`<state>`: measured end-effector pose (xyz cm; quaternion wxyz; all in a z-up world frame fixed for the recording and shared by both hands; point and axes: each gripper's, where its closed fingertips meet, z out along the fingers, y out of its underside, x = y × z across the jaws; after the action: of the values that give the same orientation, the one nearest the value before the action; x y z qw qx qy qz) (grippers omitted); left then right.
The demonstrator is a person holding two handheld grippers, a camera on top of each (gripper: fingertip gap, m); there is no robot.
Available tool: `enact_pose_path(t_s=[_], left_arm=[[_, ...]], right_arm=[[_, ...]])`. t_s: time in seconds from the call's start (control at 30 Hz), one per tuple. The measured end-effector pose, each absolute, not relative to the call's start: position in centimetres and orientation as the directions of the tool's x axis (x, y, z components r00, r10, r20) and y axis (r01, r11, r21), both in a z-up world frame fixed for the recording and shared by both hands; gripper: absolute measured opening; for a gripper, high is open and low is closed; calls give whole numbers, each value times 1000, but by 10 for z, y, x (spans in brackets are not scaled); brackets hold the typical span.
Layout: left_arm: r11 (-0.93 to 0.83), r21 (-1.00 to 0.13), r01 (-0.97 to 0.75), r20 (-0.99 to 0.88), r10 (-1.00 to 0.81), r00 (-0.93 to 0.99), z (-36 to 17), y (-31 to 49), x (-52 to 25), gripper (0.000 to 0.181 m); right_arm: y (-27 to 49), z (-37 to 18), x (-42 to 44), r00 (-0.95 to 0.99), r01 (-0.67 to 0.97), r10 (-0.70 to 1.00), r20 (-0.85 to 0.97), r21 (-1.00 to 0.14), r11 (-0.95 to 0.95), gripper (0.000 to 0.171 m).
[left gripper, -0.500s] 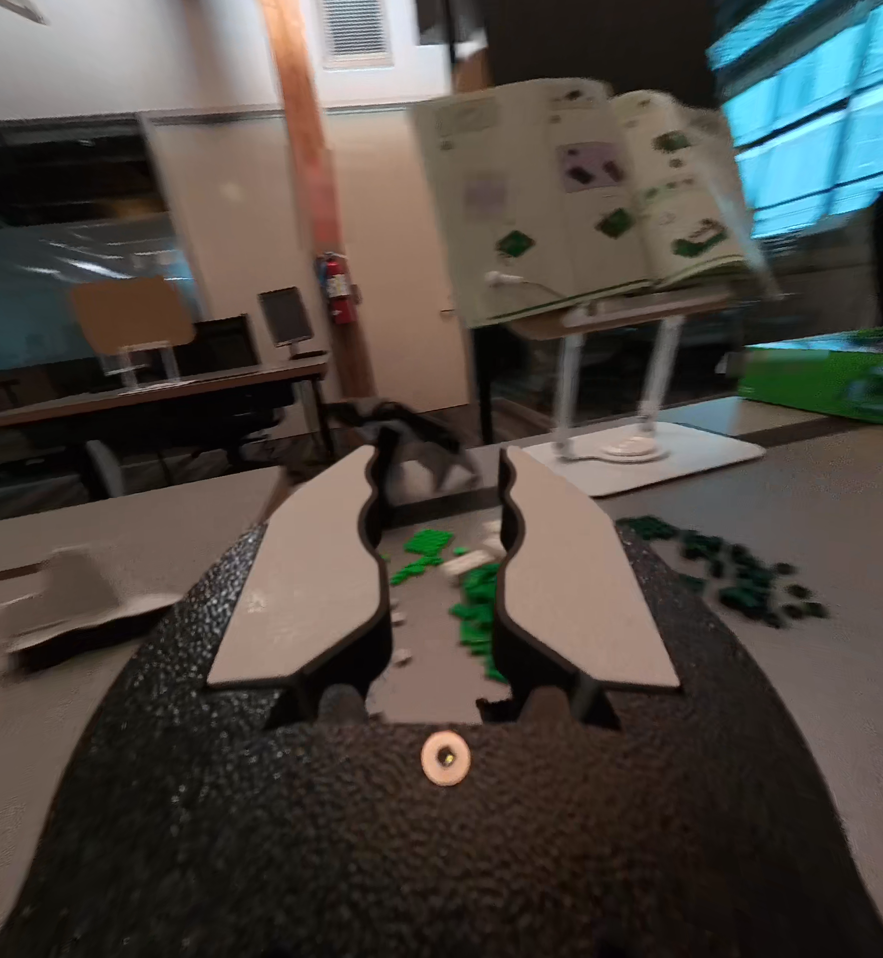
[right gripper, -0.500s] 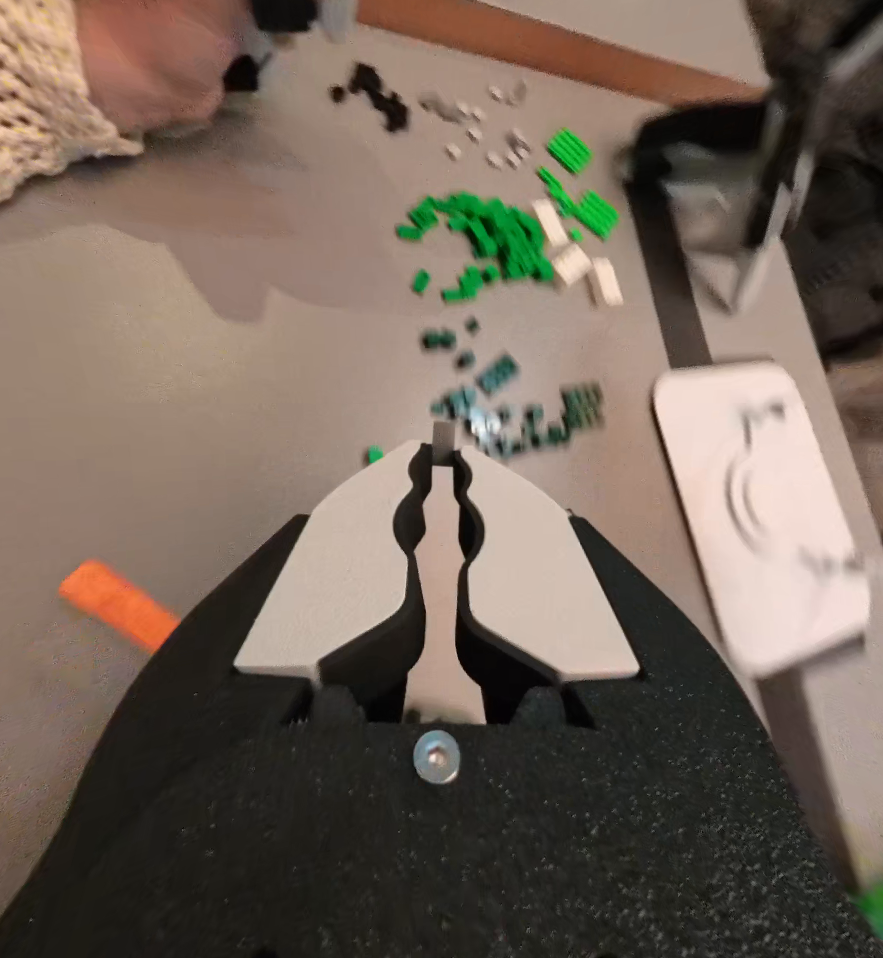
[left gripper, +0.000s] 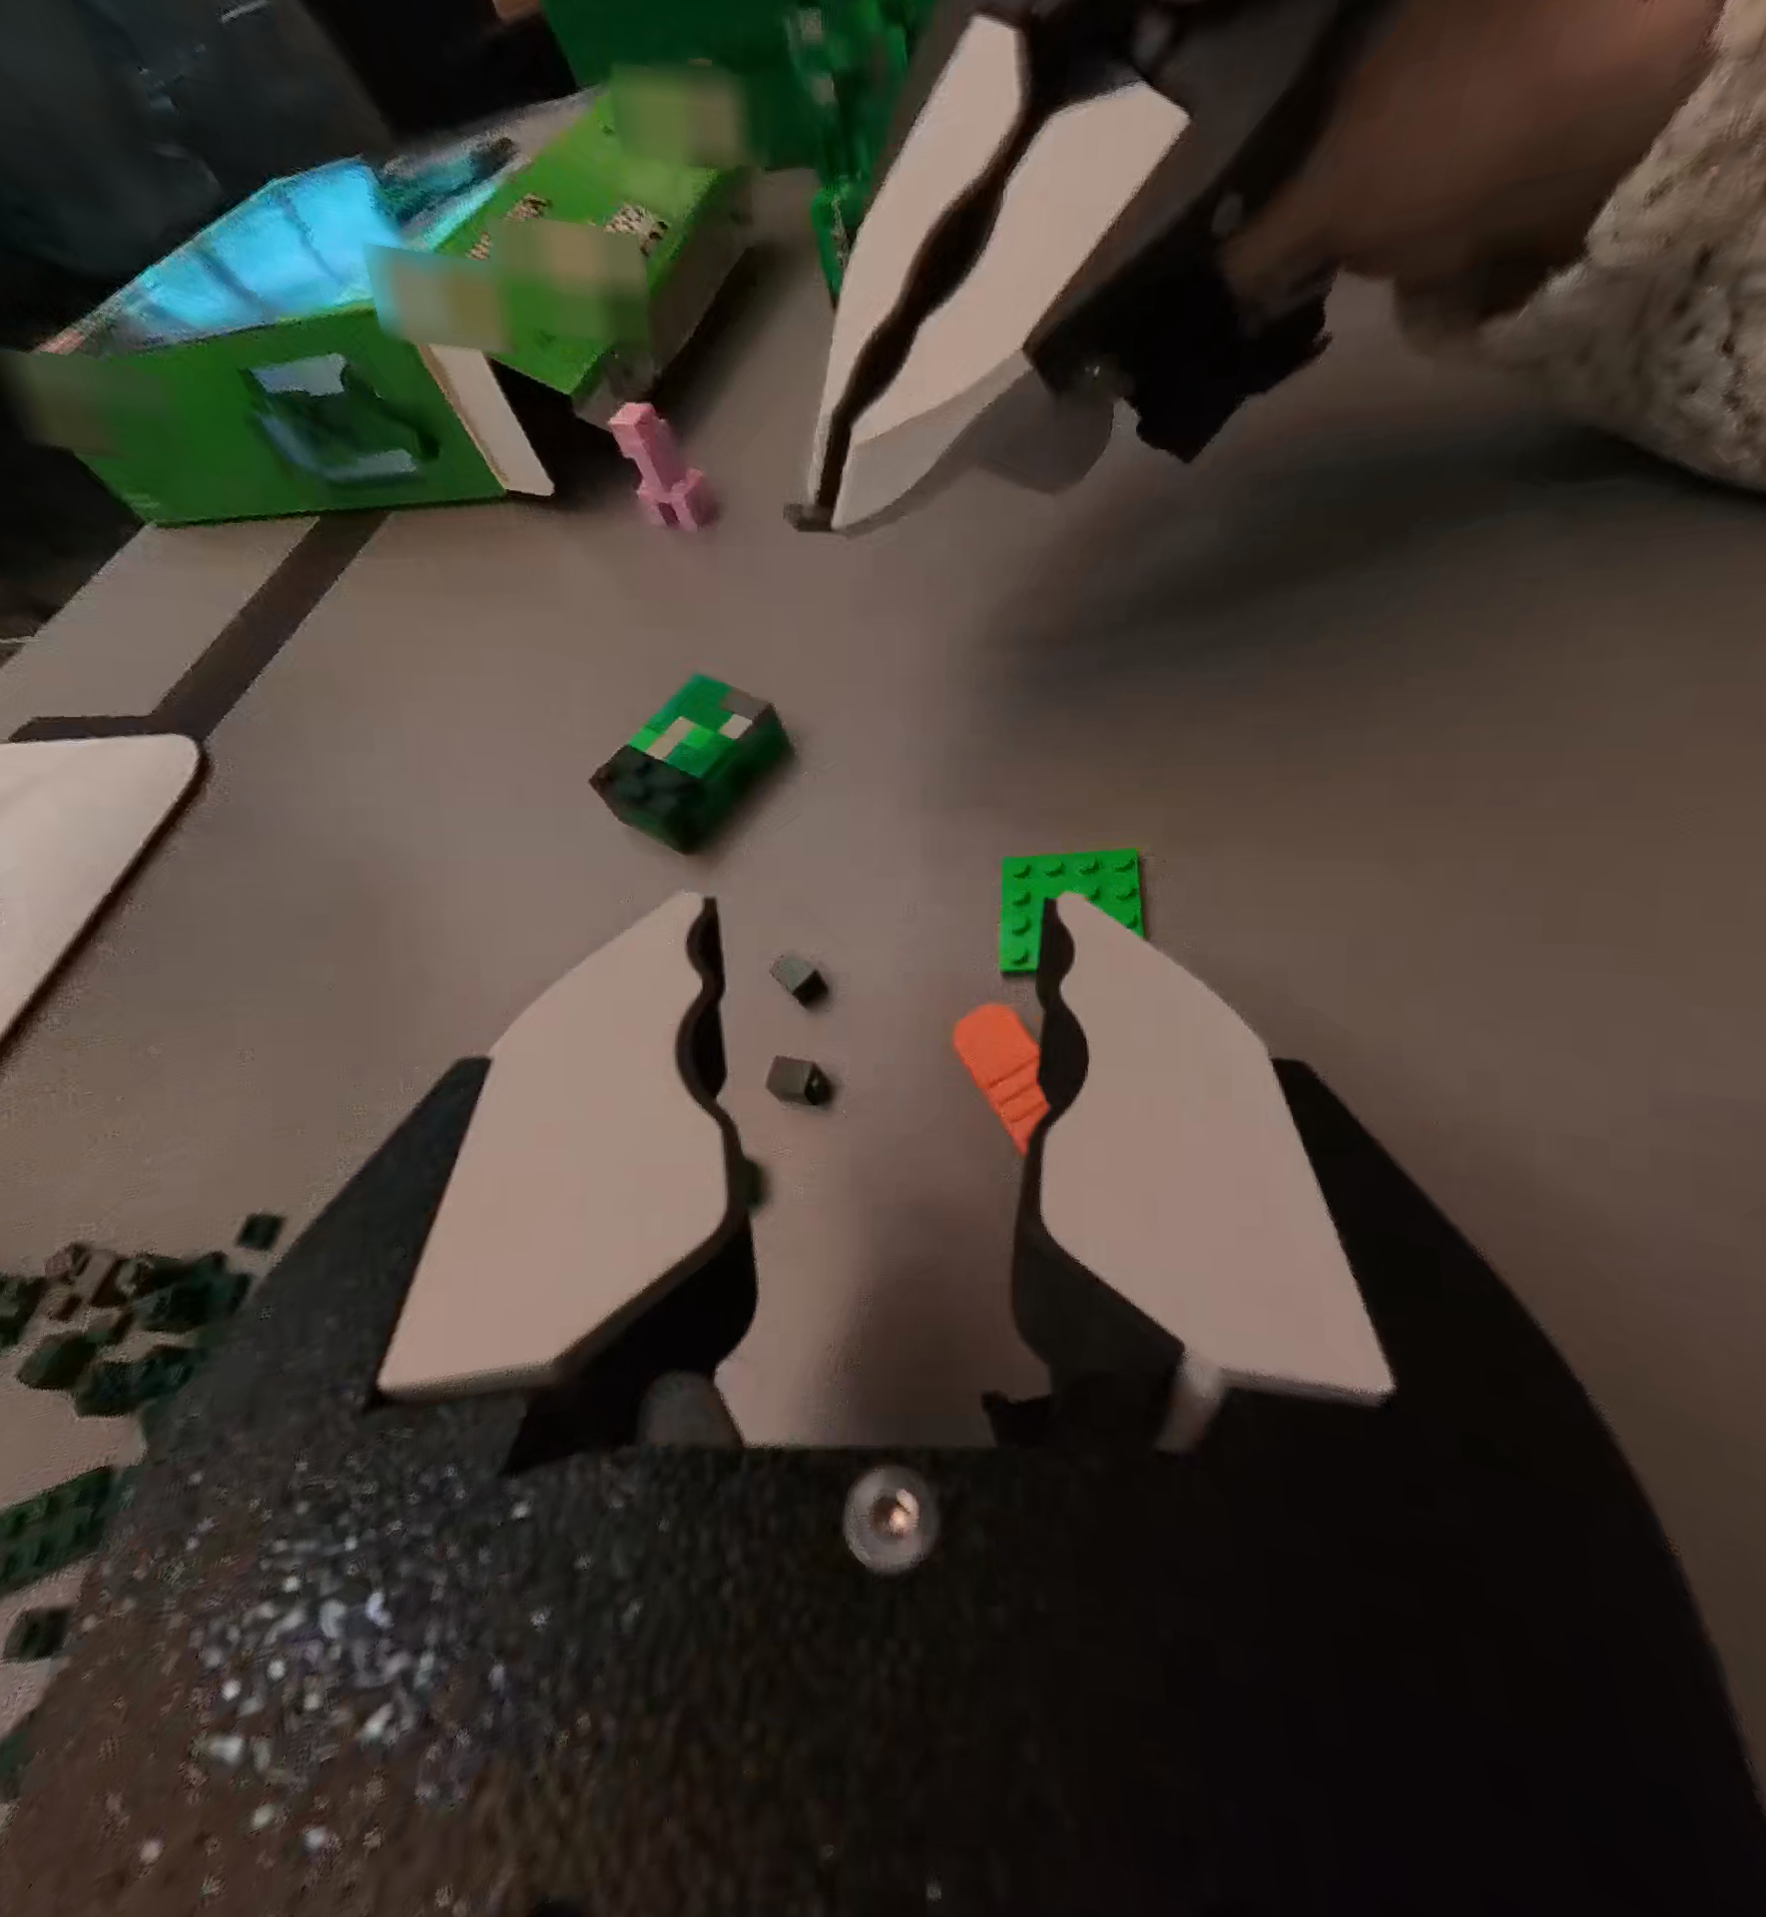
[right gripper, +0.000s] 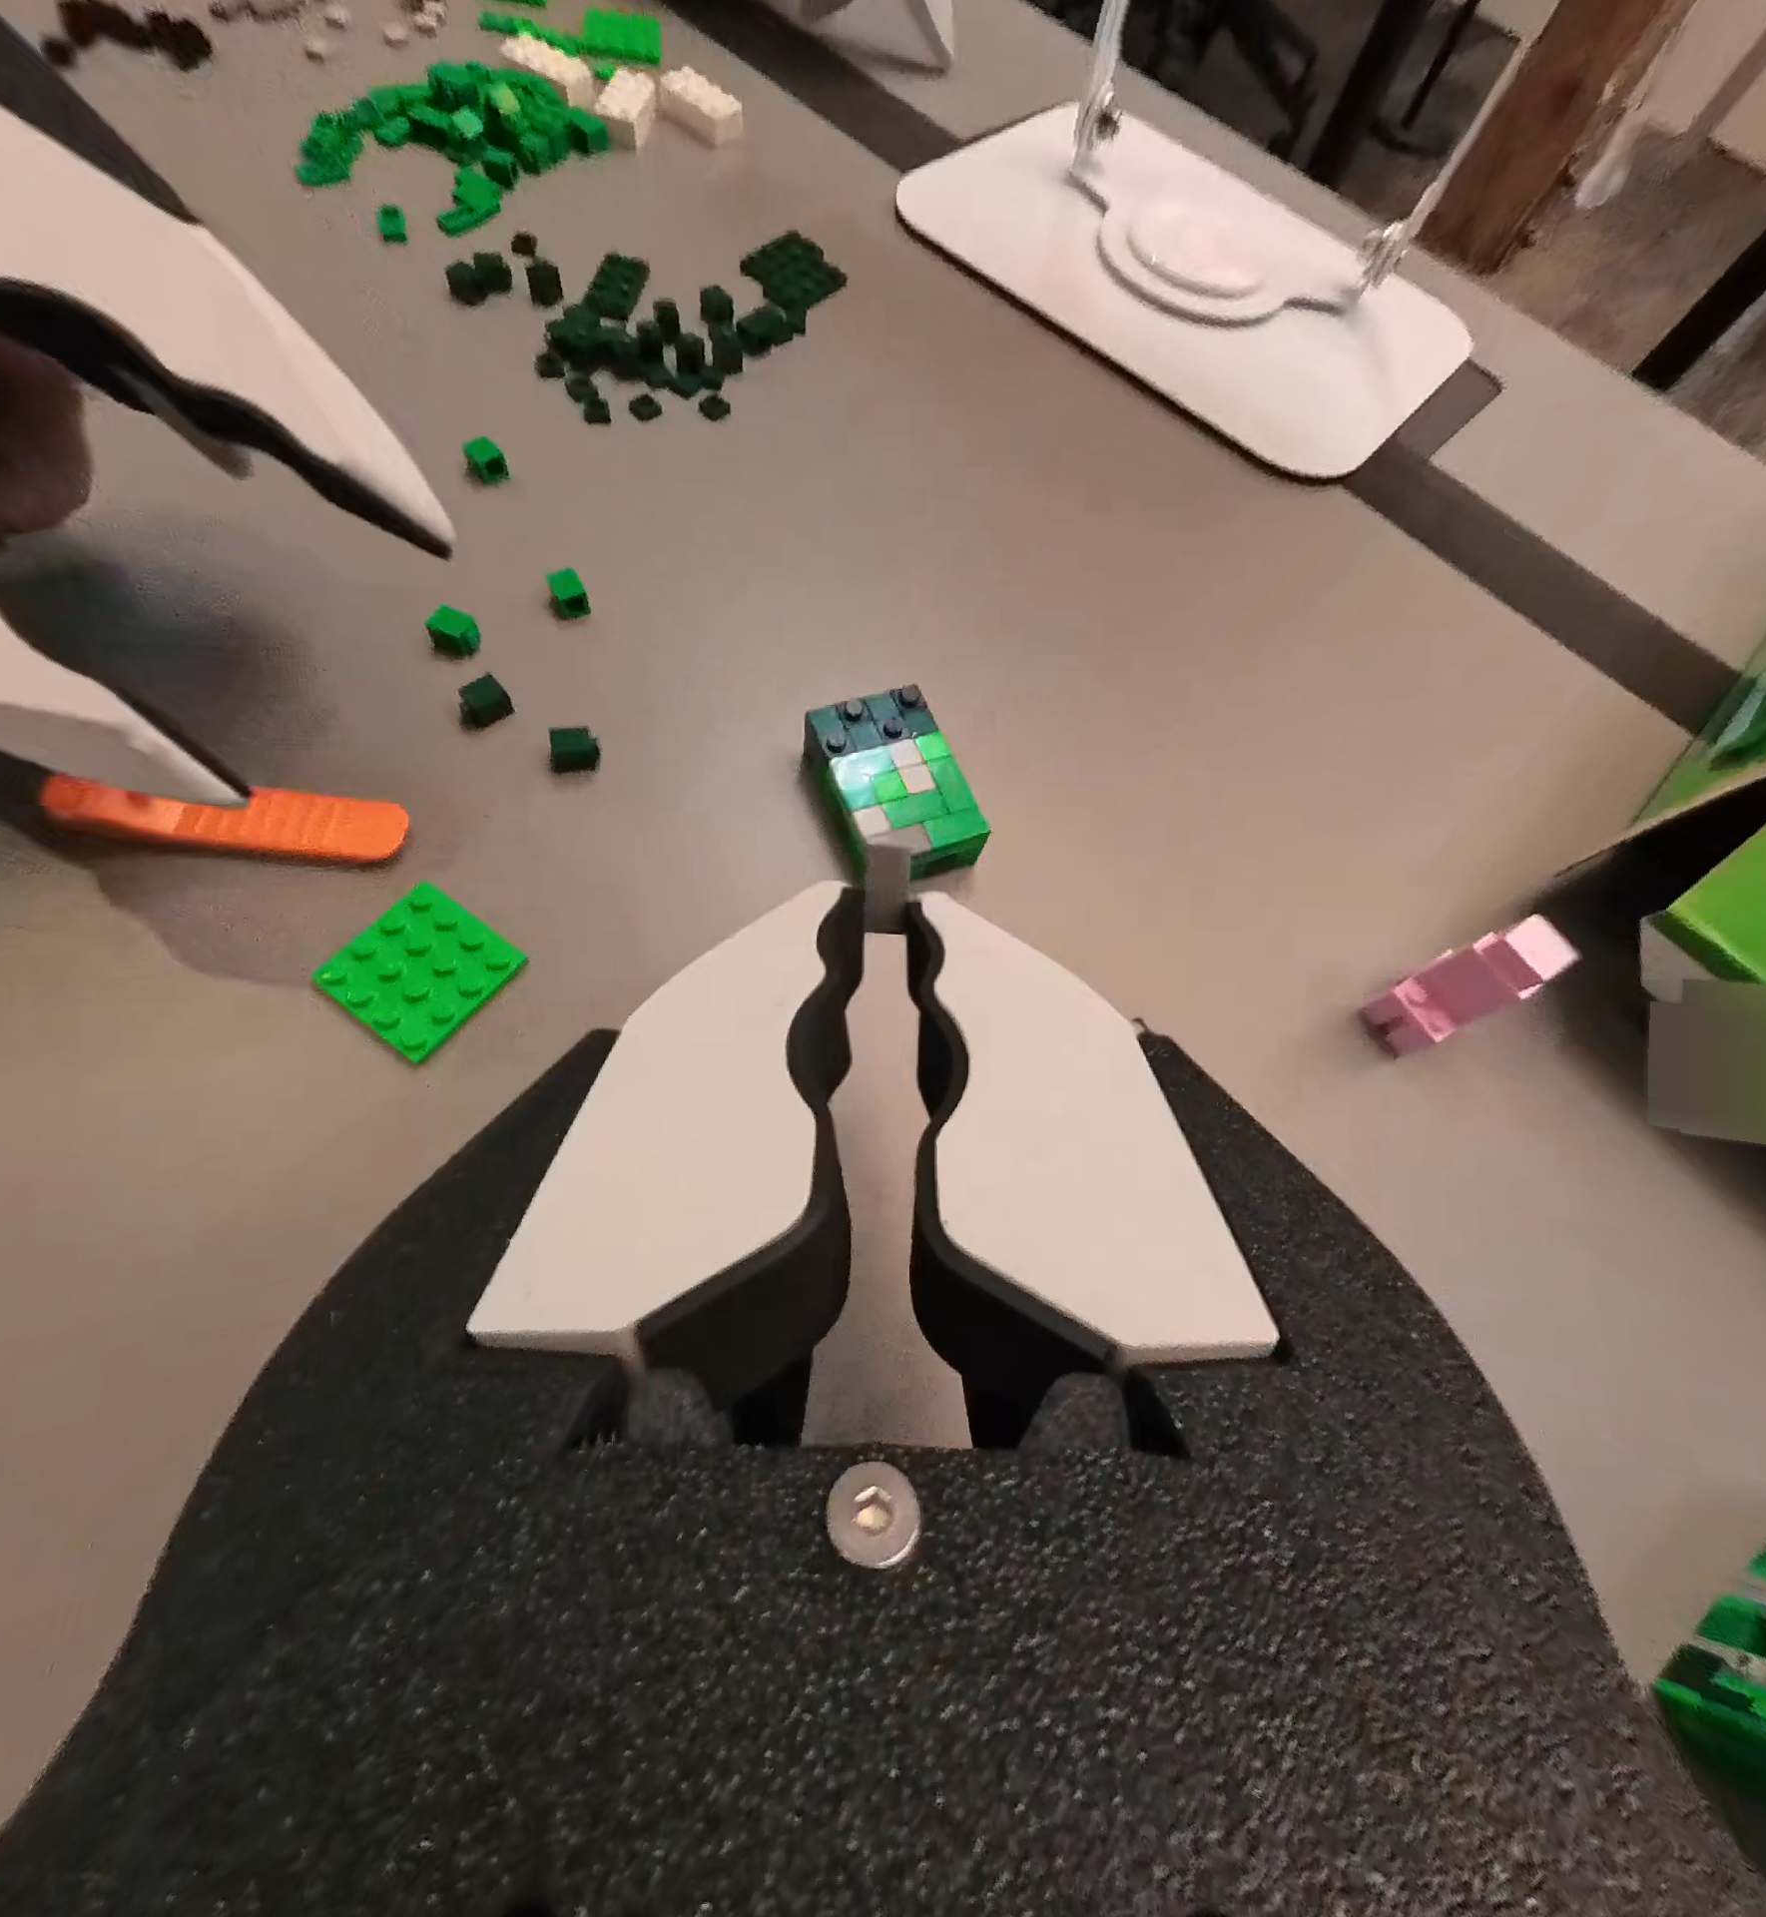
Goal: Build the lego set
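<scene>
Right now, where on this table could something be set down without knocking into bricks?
Bare table lies between the green block build, white stand base and pink figure. Crowded: the brick piles and around the orange tool.

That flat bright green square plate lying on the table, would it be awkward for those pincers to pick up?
Probably yes. The green plate lies flat on the table, so its thin edges leave little to pinch. It looks like rigid plastic, so it should not bend. Being thin, it is likely light and may slide if pushed; it has no way to roll.
</scene>
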<state>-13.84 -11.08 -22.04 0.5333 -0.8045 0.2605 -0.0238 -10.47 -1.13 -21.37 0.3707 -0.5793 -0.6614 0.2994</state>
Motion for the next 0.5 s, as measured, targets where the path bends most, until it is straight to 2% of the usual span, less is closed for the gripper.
enact_pose_path(t_s=[0.1,0.33,0.5], left_arm=[[-278,-834,-477,-343,-415,843,-227,-109,-143,53],[-283,-845,-453,-355,-337,872,-223,-110,-172,52],[-213,-906,-367,-297,-299,907,-208,-111,-184,50]], right_arm=[[-24,-232,-99,-105,638,989,101,-756,145,7],[-41,-269,-86,-230,798,957,178,-529,290,7],[-51,-262,-84,-259,778,958,122,-562,282,7]])
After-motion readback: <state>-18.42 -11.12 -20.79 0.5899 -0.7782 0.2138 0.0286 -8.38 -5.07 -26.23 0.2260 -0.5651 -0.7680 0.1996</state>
